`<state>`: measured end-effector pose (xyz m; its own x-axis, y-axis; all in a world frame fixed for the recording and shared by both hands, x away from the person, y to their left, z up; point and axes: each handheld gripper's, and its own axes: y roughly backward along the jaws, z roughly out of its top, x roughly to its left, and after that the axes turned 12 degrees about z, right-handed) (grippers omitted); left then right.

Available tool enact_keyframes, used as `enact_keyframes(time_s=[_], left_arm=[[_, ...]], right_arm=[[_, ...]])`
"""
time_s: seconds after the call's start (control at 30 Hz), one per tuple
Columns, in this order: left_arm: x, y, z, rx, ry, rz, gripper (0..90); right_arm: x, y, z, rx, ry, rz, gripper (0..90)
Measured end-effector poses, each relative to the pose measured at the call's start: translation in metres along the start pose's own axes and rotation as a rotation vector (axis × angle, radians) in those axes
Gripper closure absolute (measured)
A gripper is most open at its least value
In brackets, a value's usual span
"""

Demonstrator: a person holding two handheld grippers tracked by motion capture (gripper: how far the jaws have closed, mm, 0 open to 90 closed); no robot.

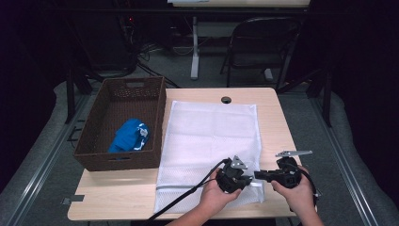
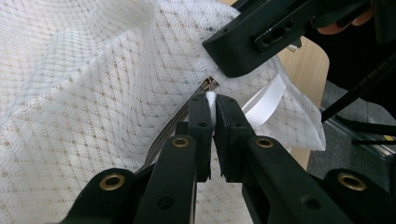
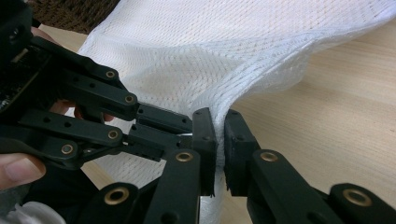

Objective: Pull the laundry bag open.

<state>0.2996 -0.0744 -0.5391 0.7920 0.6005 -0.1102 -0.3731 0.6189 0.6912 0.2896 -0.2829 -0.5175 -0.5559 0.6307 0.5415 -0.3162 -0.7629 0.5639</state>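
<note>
Left gripper: The left gripper (image 1: 234, 176) sits at the near right corner of a white mesh bag (image 1: 207, 141), its jaws drawn almost together. In the left gripper view (image 2: 213, 100) a thin fold of white fabric is pinched between the two pads, right at the tips.

Right gripper: The right gripper (image 1: 263, 175) meets the bag from the opposite side, tips pointing toward the left gripper. In the right gripper view (image 3: 219, 126) the jaws are nearly closed, with a ridge of mesh (image 3: 224, 60) pressed in the narrow slot between them.

Mesh bag: The bag lies flat over the middle of the wooden table (image 1: 277, 122); only the corner at the jaws is lifted and bunched. From the left jaws the netting (image 2: 93, 84) spreads away to the left, and a white strap (image 2: 266, 100) shows just right of the tips. A zipper line runs up to the pinch point.

Grippers together: The two sets of tips stand just beside one another on the same corner; the right gripper crosses above the left jaws in the left gripper view.

Hands: One hand wraps each gripper body, below the jaws in the high view.

Surroundings: A brown woven basket (image 1: 94, 146) holding a blue cloth (image 1: 129, 136) stands beside the bag's far-left edge, well apart from both jaws.
</note>
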Motion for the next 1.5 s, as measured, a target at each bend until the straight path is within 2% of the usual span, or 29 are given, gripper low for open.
enact_keyframes(time_s=[0.27,0.33,0.4,0.47,0.63,0.9,0.93,0.97,1.03,1.13,1.17,1.27,1.5], left_arm=[[0.002,0.003,0.002,-0.003,0.032,-0.017,86.1],[0.004,0.002,0.003,0.003,0.068,-0.027,86.6],[0.004,0.002,0.003,0.008,0.075,-0.022,86.7],[0.005,0.002,0.003,0.011,0.093,-0.035,86.7],[0.005,0.002,0.004,0.028,0.101,-0.042,86.7],[0.008,0.002,0.006,0.061,0.155,-0.053,86.7],[0.008,0.002,0.007,0.071,0.162,-0.052,86.7],[0.010,0.001,0.008,0.078,0.177,-0.068,86.7],[0.010,0.002,0.009,0.092,0.186,-0.065,86.7],[0.011,0.002,0.009,0.094,0.182,-0.076,86.8],[0.010,0.002,0.009,0.097,0.178,-0.055,86.8],[0.010,0.002,0.009,0.104,0.180,-0.063,86.9],[0.010,0.003,0.009,0.106,0.170,-0.049,86.9]], right_arm=[[0.000,0.000,0.000,-0.003,0.002,0.005,85.0],[0.000,0.001,0.000,0.007,0.000,-0.001,85.0],[0.000,0.001,0.000,0.007,0.001,-0.002,85.0],[0.000,0.001,0.000,0.005,0.005,-0.007,84.9],[0.000,0.000,0.000,0.005,0.010,-0.020,84.9],[0.002,-0.002,0.000,0.016,0.028,-0.031,85.0],[0.003,-0.002,0.000,0.020,0.027,-0.033,85.0],[0.003,-0.002,0.000,0.021,0.025,-0.032,85.0],[0.002,-0.002,0.000,0.021,0.024,-0.031,85.1],[0.002,-0.002,-0.001,0.021,0.020,-0.032,85.1],[0.002,-0.002,0.000,0.021,0.022,-0.031,85.2],[0.002,-0.002,-0.001,0.022,0.017,-0.029,85.5],[0.003,-0.002,0.000,0.028,0.021,-0.029,86.0]])
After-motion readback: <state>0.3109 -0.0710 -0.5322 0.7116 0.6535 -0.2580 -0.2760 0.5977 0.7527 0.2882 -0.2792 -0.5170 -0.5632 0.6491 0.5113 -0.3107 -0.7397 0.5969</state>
